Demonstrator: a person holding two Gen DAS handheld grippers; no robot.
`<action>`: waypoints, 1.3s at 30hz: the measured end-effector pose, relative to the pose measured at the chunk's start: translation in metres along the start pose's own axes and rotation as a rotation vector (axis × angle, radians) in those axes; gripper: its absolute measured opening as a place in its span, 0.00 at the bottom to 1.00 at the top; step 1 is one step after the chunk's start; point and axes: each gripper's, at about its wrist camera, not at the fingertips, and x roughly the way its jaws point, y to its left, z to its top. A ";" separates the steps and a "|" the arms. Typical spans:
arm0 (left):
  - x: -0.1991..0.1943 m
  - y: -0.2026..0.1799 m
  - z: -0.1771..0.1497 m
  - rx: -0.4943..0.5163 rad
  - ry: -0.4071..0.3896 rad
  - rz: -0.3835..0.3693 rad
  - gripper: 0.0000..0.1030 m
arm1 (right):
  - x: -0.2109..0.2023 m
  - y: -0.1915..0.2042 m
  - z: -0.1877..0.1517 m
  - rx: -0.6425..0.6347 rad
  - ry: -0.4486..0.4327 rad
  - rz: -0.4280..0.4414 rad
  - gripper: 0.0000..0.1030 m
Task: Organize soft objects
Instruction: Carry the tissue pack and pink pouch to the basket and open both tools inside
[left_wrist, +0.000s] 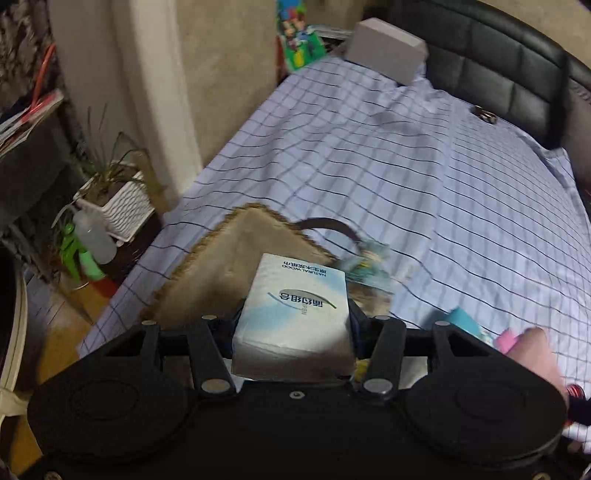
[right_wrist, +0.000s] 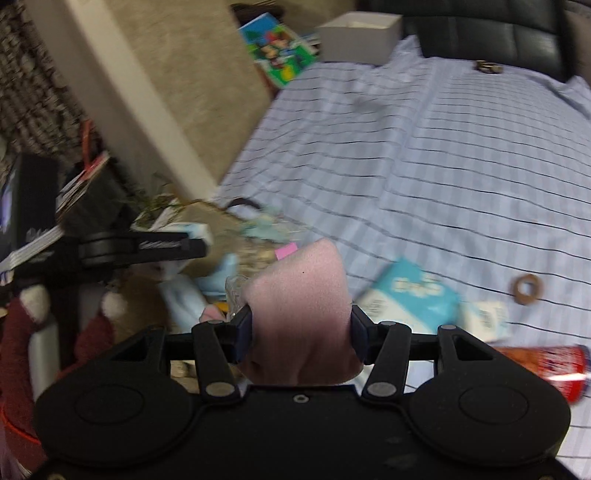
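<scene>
Left wrist view: the left gripper (left_wrist: 293, 325) has its jaws partly closed on a tissue pack (left_wrist: 295, 314), pressing its two sides and holding it above the near part of the bed (left_wrist: 369, 155). Just beyond the pack lies a woven tan bag (left_wrist: 236, 266) with a dark handle (left_wrist: 332, 227), sitting near the bed's left edge. Past that edge the floor drops away to a potted plant (left_wrist: 118, 195) and a spray bottle (left_wrist: 92, 240), close against a pale wall. The checked sheet beyond the bag is wide and bare up to the black headboard (left_wrist: 498, 74), where a grey box (left_wrist: 388, 50) rests at the far corner and a small dark object (left_wrist: 484, 112) lies by the headboard.

The right wrist view is blurred. The right gripper (right_wrist: 301, 332) holds a pink foam block (right_wrist: 306, 314), its jaws partly closed and squeezing the sides. The block is held above the bed's near left area, beside the bag's opening, where pale blue soft items (right_wrist: 221, 273) lie jumbled. To the right on the sheet lie a blue tissue packet (right_wrist: 410, 299), a brown ring (right_wrist: 528, 290) and a red can (right_wrist: 554, 369) near the lower edge. The left gripper's black finger (right_wrist: 147, 245) crosses the left side.
</scene>
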 end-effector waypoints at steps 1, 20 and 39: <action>0.002 0.004 0.002 -0.008 -0.001 0.007 0.49 | 0.009 0.011 0.002 -0.009 0.006 0.013 0.51; 0.011 0.031 0.014 0.018 -0.045 0.098 0.82 | 0.084 0.064 0.003 -0.034 0.074 0.024 0.63; 0.005 -0.006 -0.004 0.100 -0.014 0.143 0.82 | 0.058 0.022 -0.006 0.022 0.103 -0.106 0.66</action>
